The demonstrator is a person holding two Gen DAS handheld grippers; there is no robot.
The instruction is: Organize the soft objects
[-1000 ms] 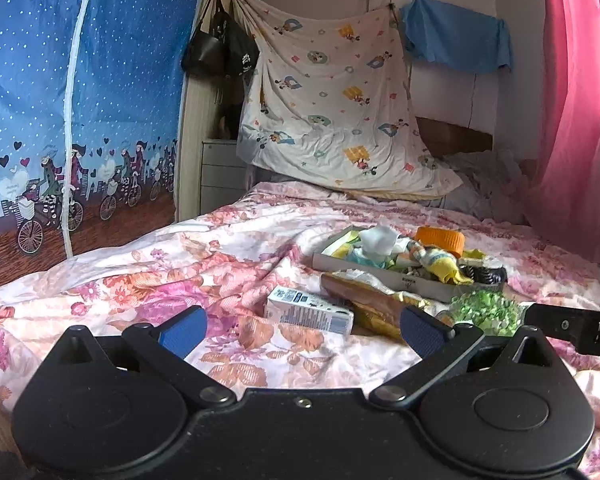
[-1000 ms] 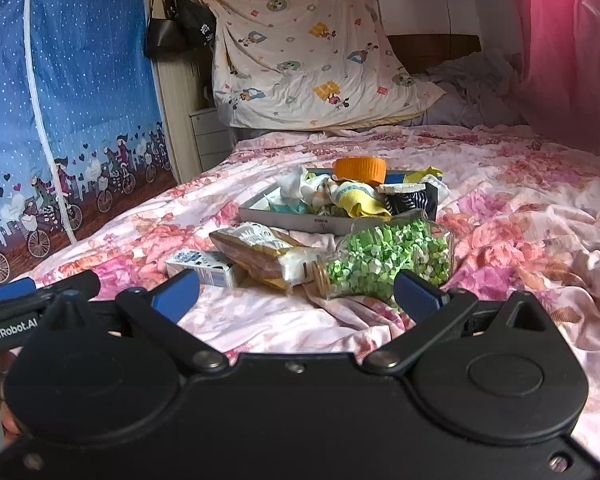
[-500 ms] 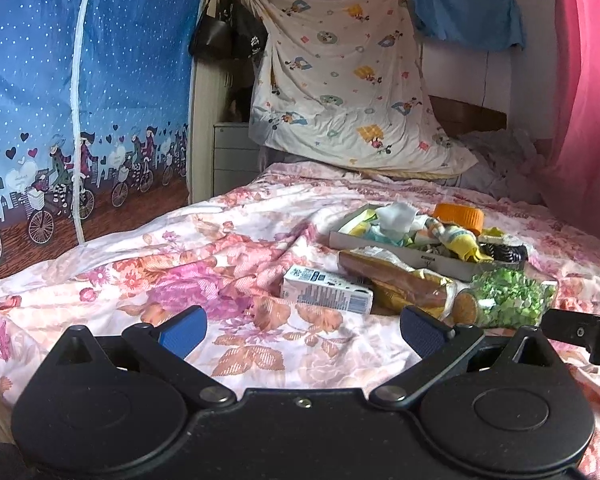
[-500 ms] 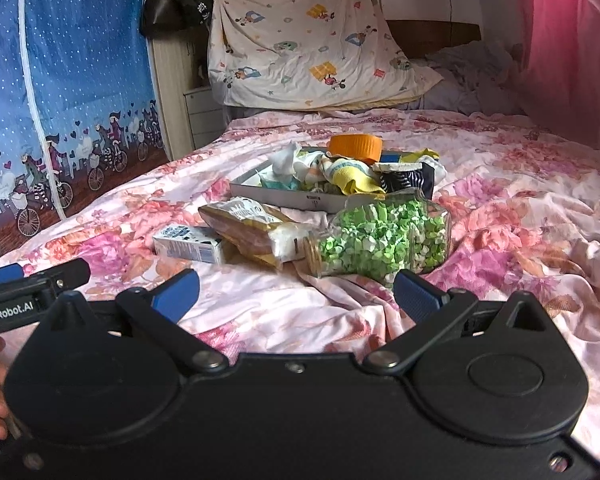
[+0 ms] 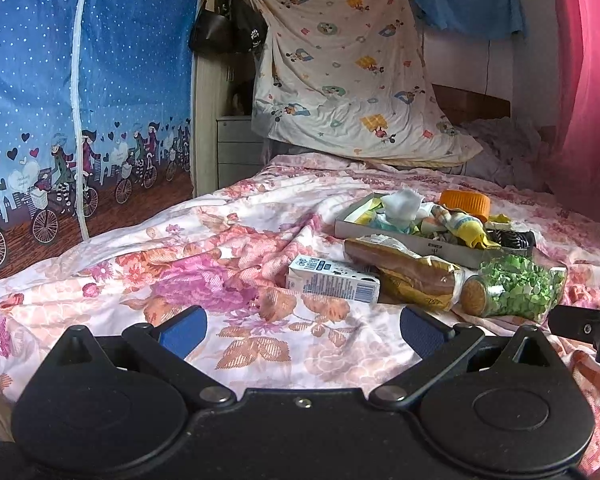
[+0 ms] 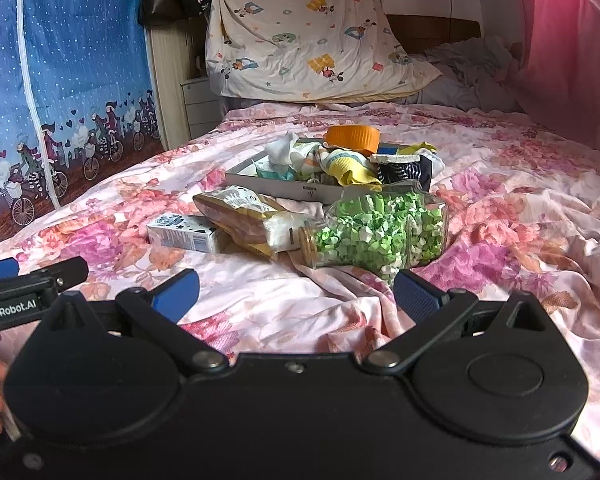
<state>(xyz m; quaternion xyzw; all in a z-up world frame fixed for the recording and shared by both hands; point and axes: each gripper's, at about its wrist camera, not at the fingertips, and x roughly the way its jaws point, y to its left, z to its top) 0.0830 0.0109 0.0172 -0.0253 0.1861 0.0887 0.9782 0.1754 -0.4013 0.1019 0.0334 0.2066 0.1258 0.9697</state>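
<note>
grippers, left gripper (image 5: 300,326) and right gripper (image 6: 296,290), hover spread and empty over the floral pink bedsheet (image 6: 500,208), likely lining up on the shallow grey cardboard tray (image 6: 284,185) heaped with soft crumpled cloths (image 6: 340,164) ahead.

A shallow grey tray (image 6: 260,182) lies on the flowered bedspread and holds crumpled soft things: a white cloth (image 6: 283,148), a striped yellow sock (image 6: 346,166) and a dark striped piece (image 6: 402,171). An orange lid (image 6: 353,138) rests at the tray's far side.
</note>
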